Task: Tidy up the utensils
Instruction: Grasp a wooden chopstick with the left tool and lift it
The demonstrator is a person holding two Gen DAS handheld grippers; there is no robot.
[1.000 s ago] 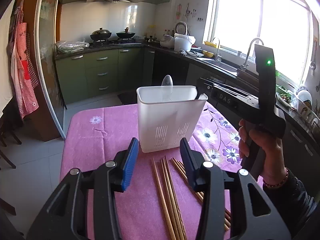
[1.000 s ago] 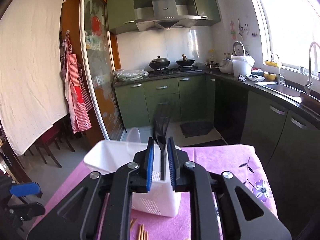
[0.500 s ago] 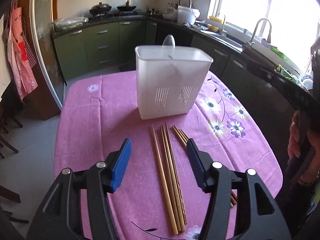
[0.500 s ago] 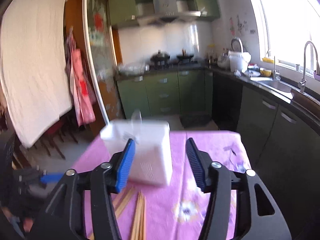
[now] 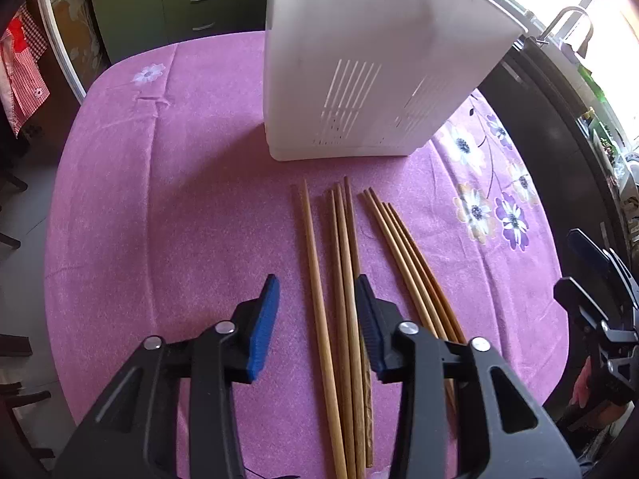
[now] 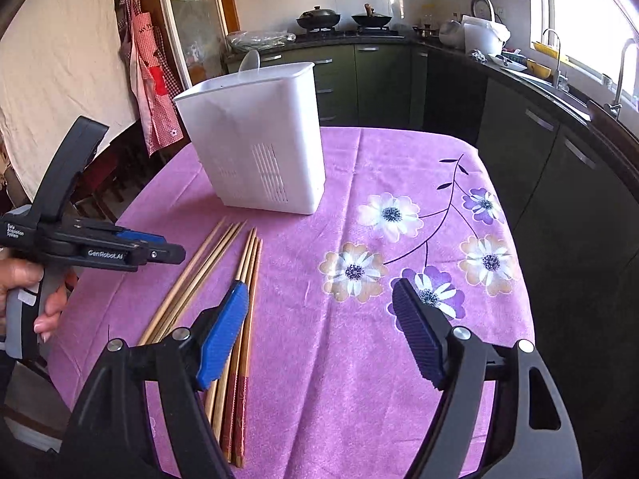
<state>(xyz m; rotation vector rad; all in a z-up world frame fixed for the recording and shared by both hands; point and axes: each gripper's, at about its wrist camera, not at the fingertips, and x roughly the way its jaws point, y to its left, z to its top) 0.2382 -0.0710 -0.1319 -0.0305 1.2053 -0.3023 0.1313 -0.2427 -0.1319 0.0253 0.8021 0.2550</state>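
Several wooden chopsticks lie in two bunches on the purple cloth, one bunch [image 5: 335,259] running between the jaws of my left gripper [image 5: 317,283]. Those jaws are closing; the right pad is against the sticks and a gap remains at the left pad. The second bunch [image 5: 403,255] lies just to the right. A white slotted utensil holder [image 5: 359,60] stands upright beyond the stick tips. In the right wrist view, my right gripper [image 6: 319,285] hovers over the cloth to the right of the chopsticks [image 6: 247,271], jaws opening wide with nothing between them. A pale spoon [image 6: 251,60] sticks out of the holder [image 6: 259,135].
The round table [image 6: 399,159] wears a purple flowered cloth, with its edges close on all sides. A hand [image 6: 24,283] grips the left gripper [image 6: 167,255] at the table's left. Green kitchen cabinets, a stove and a sink counter [image 6: 559,92] lie behind and to the right.
The right gripper let go of the black spatula above the holder, opened wide and pulled back lower. The left gripper dropped and tilted down over the chopsticks, and its jaws narrowed around one bunch.
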